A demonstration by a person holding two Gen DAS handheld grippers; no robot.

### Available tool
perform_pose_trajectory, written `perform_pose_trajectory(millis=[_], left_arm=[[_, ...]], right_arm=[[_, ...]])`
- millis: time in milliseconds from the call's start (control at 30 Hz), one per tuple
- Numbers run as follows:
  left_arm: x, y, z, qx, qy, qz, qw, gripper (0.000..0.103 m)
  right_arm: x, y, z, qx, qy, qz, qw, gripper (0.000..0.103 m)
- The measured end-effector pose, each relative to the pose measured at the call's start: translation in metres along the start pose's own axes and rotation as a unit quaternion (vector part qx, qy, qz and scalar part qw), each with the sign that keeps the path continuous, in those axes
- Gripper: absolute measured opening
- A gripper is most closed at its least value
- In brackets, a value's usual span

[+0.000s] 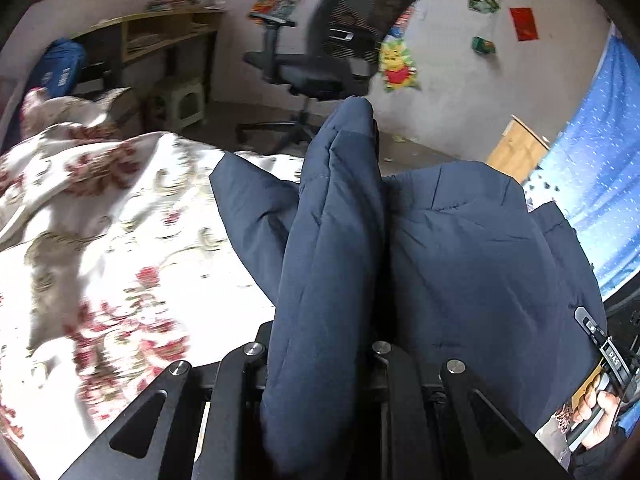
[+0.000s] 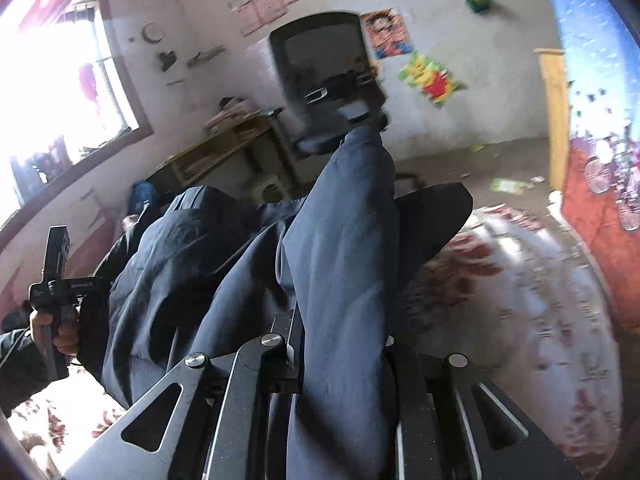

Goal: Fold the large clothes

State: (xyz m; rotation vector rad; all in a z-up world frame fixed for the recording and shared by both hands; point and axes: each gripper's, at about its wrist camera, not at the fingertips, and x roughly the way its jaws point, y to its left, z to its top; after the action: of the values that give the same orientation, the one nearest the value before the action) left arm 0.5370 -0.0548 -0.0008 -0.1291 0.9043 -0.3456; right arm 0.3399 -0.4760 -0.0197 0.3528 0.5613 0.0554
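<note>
While both hand-held grippers [image 1: 340, 128] [image 2: 368, 132] clamp it, the navy jacket [image 1: 460, 240] hangs.

A black mesh-backed office chair [image 1: 340, 48] stands on the bare grey floor [image 1: 432, 152] against a whitewashed wall [image 1: 452, 92] hung with bright posters [image 1: 398, 66]. Left of the chair are a low wooden shelf-desk [image 1: 160, 36] and, below it, a pale plastic stool [image 1: 184, 106]. Further left, a brown-framed window [image 2: 60, 92] glares with daylight.
</note>
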Motion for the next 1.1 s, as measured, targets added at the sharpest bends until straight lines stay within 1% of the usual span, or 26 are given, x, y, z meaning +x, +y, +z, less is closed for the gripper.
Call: perform_pose_trajectory(millis=[67,133,200,267,333,400,433,467,500,533,567,600,667,733,800,833,867,933,1100], left_arm=[[0.010,-0.018,-0.001,0.007,-0.004,-0.012,0.9999,0.018],[0.023,-0.029,-0.003,0.018,-0.007,-0.020,0.9996,0.018],[0.034,-0.039,-0.008,0.029,-0.003,-0.016,0.9995,0.018],[0.049,-0.043,-0.015,0.041,0.005,0.002,0.9991,0.018],[0.055,-0.043,-0.021,0.048,0.010,0.016,0.9987,0.018],[0.059,-0.040,-0.024,0.047,0.014,0.022,0.9985,0.020],[0.059,-0.039,-0.025,0.045,0.017,0.025,0.9985,0.022],[0.059,-0.036,-0.025,0.040,0.021,0.029,0.9986,0.025],[0.059,-0.033,-0.026,0.034,0.026,0.034,0.9985,0.027],[0.059,-0.031,-0.027,0.030,0.031,0.039,0.9983,0.031],[0.061,-0.030,-0.026,0.024,0.036,0.046,0.9980,0.034],[0.061,-0.028,-0.025,0.016,0.039,0.051,0.9978,0.036],[0.060,-0.023,-0.026,0.000,0.045,0.060,0.9972,0.046],[0.057,-0.019,-0.027,-0.016,0.046,0.065,0.9967,0.050],[0.047,-0.018,-0.031,-0.029,0.036,0.073,0.9963,0.064],[0.043,-0.017,-0.032,-0.033,0.025,0.080,0.9960,0.078],[0.034,-0.019,-0.034,-0.036,0.004,0.090,0.9953,0.085],[0.019,-0.024,-0.037,-0.029,-0.026,0.097,0.9946,0.091],[-0.007,-0.052,-0.043,0.020,-0.068,0.107,0.9917,0.095]], right_arm=[[-0.007,-0.014,0.001,0.002,-0.009,-0.020,1.000,0.013],[-0.012,-0.030,-0.002,0.009,-0.007,-0.039,0.999,0.013],[-0.010,-0.046,-0.006,0.026,0.004,-0.048,0.998,0.013],[-0.006,-0.068,-0.015,0.059,0.018,-0.050,0.997,0.014],[-0.004,-0.078,-0.025,0.073,0.023,-0.053,0.996,0.016],[-0.002,-0.080,-0.030,0.077,0.025,-0.060,0.995,0.025],[-0.001,-0.080,-0.031,0.076,0.027,-0.065,0.995,0.028],[0.000,-0.079,-0.031,0.075,0.028,-0.069,0.994,0.034],[0.001,-0.077,-0.032,0.073,0.030,-0.072,0.994,0.044],[0.002,-0.076,-0.032,0.070,0.029,-0.076,0.994,0.052],[0.002,-0.072,-0.033,0.067,0.027,-0.081,0.994,0.067],[0.000,-0.069,-0.034,0.061,0.022,-0.088,0.994,0.077],[-0.003,-0.060,-0.033,0.048,0.017,-0.104,0.993,0.081],[-0.006,-0.055,-0.032,0.035,0.014,-0.123,0.992,0.085],[-0.014,-0.050,-0.028,0.026,0.005,-0.136,0.990,0.090],[-0.019,-0.045,-0.027,0.019,-0.004,-0.148,0.989,0.092],[-0.023,-0.041,-0.025,0.016,-0.011,-0.154,0.988,0.093],[-0.033,-0.033,-0.022,0.011,-0.026,-0.159,0.987,0.094],[-0.053,-0.016,-0.017,0.002,-0.058,-0.167,0.984,0.101]])
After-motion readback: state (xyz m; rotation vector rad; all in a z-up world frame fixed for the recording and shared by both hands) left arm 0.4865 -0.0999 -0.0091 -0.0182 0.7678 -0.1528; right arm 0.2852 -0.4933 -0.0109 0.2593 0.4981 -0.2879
